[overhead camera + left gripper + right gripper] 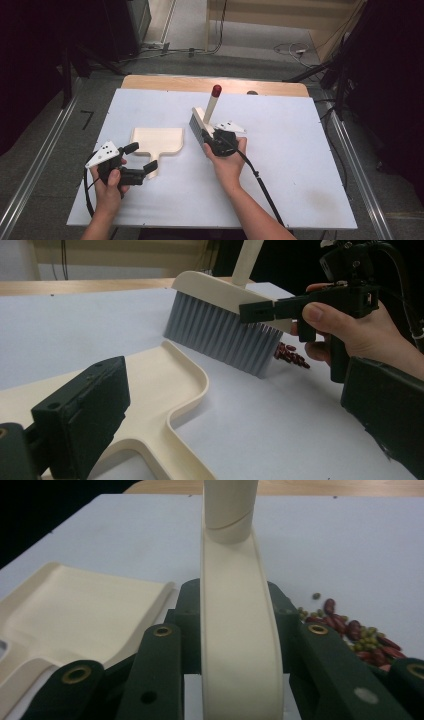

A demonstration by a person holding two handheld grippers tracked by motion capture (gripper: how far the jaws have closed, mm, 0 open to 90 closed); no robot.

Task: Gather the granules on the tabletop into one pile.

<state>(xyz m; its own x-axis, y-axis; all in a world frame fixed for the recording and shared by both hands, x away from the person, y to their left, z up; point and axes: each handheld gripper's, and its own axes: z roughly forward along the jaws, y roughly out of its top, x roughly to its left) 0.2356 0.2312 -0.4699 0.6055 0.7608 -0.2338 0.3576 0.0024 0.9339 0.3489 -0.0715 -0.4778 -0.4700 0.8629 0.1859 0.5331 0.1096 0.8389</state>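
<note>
From the high view we could not make out the small red and green beans (350, 632); the brush and the right hand (227, 162) covered that patch of the white table (300, 165). In the left gripper view only a few dark red ones (291, 356) peeked out behind the bristle ends, and in the right gripper view the heap was cut off at the lower right by the gripper's own linkage. The brush's bristles (220, 335) were hidden in the right gripper view, and its handle ran out of the top of that picture.

We saw the brush (205, 125) as a cream head with grey bristles and a pale round handle ending in a dark red cap (216, 90), standing tilted near the middle of the table, bristle tips on the surface just beside the beans. The right gripper (235, 625) had its 2 jaws clamped on the cream head from both sides.

The cream dustpan (156, 141) lay flat to the left of the brush, apart from it, its mouth toward the far edge. The left gripper (137, 157) had its jaws standing apart on either side of the dustpan's handle (165, 450); we could not tell whether the pads touched it
</note>
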